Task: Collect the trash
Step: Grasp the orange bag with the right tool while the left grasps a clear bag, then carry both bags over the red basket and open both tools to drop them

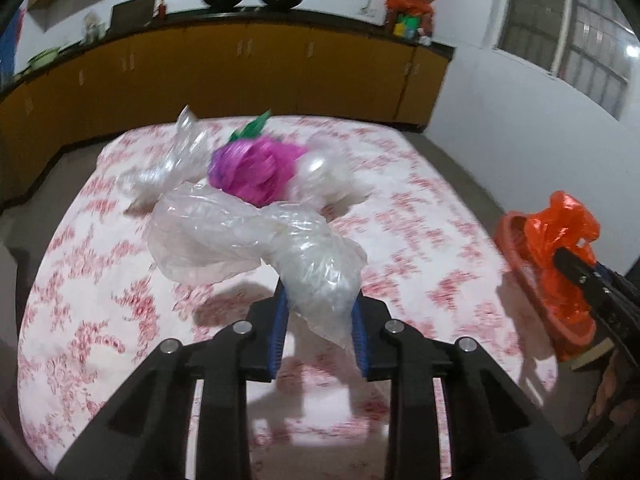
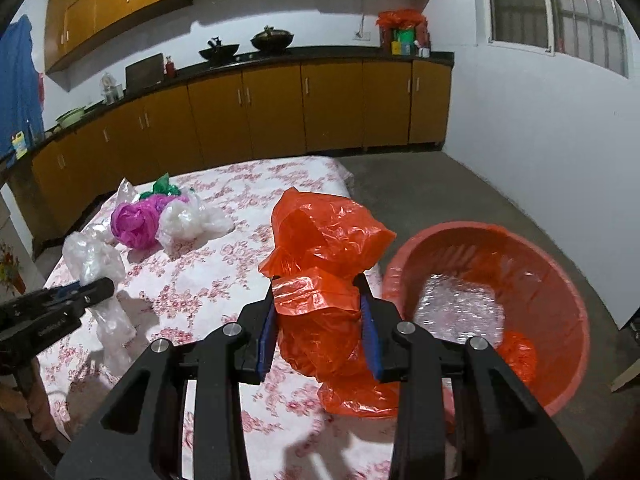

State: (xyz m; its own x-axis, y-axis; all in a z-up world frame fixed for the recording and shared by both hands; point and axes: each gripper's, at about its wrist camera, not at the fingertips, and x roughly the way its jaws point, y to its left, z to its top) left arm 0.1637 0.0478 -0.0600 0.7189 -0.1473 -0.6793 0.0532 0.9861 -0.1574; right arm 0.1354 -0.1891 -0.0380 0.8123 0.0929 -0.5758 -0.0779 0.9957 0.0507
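Observation:
My left gripper [image 1: 319, 300] is shut on a clear plastic bag [image 1: 256, 240] and holds it above the floral tablecloth [image 1: 420, 216]; it also shows in the right wrist view [image 2: 94, 256]. My right gripper [image 2: 318, 294] is shut on an orange plastic bag [image 2: 328, 240] near the table's right edge, beside the red basin [image 2: 560, 320]. The right gripper and its orange bag [image 1: 560, 248] show at the right in the left wrist view. A magenta bag [image 1: 252, 172], a green scrap [image 1: 250, 126] and other clear bags [image 1: 328, 176] lie further back on the table.
The red basin stands on the concrete floor [image 2: 440, 184] right of the table and holds clear plastic [image 2: 460, 304] and an orange scrap [image 2: 516, 352]. Yellow cabinets [image 2: 280, 108] with a dark counter run along the back wall. A white wall [image 2: 540, 152] is at the right.

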